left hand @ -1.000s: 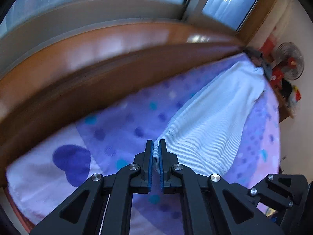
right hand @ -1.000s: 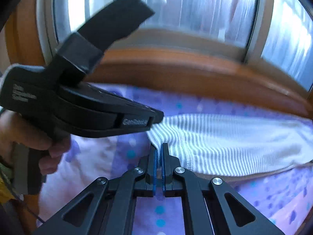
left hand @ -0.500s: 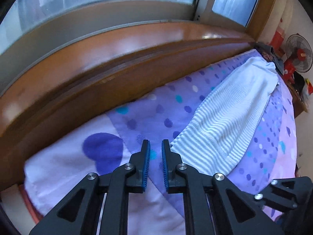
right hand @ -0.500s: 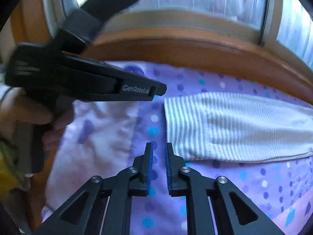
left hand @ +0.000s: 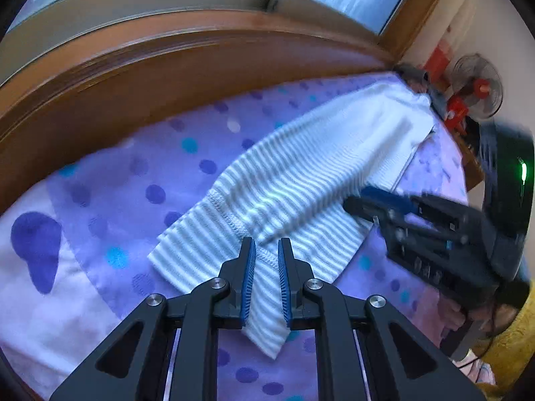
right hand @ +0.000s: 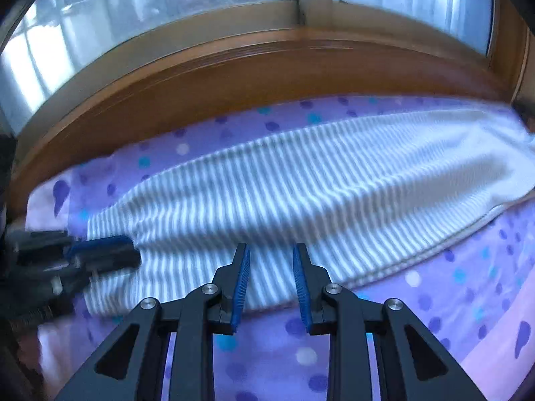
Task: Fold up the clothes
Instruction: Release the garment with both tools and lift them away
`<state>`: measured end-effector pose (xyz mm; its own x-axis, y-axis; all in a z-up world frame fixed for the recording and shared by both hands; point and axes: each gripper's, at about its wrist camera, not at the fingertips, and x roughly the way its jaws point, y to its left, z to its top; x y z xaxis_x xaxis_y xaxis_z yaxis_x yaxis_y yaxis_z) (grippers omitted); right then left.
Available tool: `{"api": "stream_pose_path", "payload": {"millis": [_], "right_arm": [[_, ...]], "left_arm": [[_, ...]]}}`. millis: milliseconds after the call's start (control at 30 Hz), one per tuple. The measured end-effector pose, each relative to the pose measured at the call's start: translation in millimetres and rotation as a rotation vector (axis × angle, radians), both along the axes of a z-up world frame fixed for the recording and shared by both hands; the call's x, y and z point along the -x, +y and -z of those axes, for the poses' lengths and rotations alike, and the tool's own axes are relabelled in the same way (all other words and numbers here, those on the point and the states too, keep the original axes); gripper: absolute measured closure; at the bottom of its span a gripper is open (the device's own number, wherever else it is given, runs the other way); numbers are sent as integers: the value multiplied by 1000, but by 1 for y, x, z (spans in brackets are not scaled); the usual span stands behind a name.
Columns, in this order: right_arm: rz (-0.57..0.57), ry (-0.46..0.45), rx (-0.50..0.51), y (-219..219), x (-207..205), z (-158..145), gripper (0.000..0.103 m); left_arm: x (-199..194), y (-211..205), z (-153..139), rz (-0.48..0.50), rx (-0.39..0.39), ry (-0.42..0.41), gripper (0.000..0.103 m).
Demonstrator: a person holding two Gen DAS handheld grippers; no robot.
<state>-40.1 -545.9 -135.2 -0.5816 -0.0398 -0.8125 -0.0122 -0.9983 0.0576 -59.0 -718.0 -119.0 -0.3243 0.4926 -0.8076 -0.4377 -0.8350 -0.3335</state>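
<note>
Left-wrist and right-wrist fisheye views of a bed beneath a window. A striped garment (left hand: 301, 180), white with thin grey bands, lay lengthwise on a purple bedsheet (left hand: 110, 180) printed with darker purple and turquoise dots. The garment ran parallel to the wooden window ledge (left hand: 167, 67), its hemmed striped end near the cameras and its plain white end far off toward the corner of the room. Shallow wrinkles crossed its middle.

The left claw (left hand: 266, 250) hovered over the near hemmed end of the garment, its blue-padded fingers (left hand: 249, 267) spread a little apart with striped cloth visible in the gap; it pinched nothing. The right claw (right hand: 271, 250) was poised over the near long edge of the garment, its jaws parted wider, likewise empty; whether its tips touched the cloth could not be told.

Each claw appeared in the other's view. In the left-wrist view the right claw entered from the right, its tips over the garment's near edge, with part of a person's hand (left hand: 458, 314) on its handle. In the right-wrist view the left claw (right hand: 130, 254) reached in from the left at the hemmed end, blurred.

Beyond the far end of the bed stood a fan (left hand: 478, 83) with a red hub, beside some red items too small to identify.
</note>
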Motion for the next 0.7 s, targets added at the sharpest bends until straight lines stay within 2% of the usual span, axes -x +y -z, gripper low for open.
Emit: {"api": "stream_pose_path", "payload": {"millis": [133, 233, 333, 367, 433, 467, 567, 700], "right_arm": [[-22, 8, -34, -3, -21, -1, 76], [-32, -34, 4, -2, -22, -1, 76], [-23, 9, -6, 21, -22, -15, 76], [2, 53, -47, 31, -17, -23, 76], [33, 65, -56, 50, 2, -29, 76], [46, 55, -49, 62, 14, -27, 76], [57, 27, -75, 84, 30, -14, 76], [-4, 29, -40, 107, 10, 4, 76]], "left_arm": [[-1, -4, 2, -26, -17, -22, 89], [-4, 0, 0, -33, 13, -13, 89], [-7, 3, -1, -40, 45, -4, 89], [-8, 4, -2, -42, 55, 0, 89], [-9, 7, -2, -46, 76, 6, 89], [-10, 8, -3, -49, 87, 10, 89], [-9, 1, -1, -106, 45, -21, 89], [-8, 11, 2, -193, 34, -47, 89]]}}
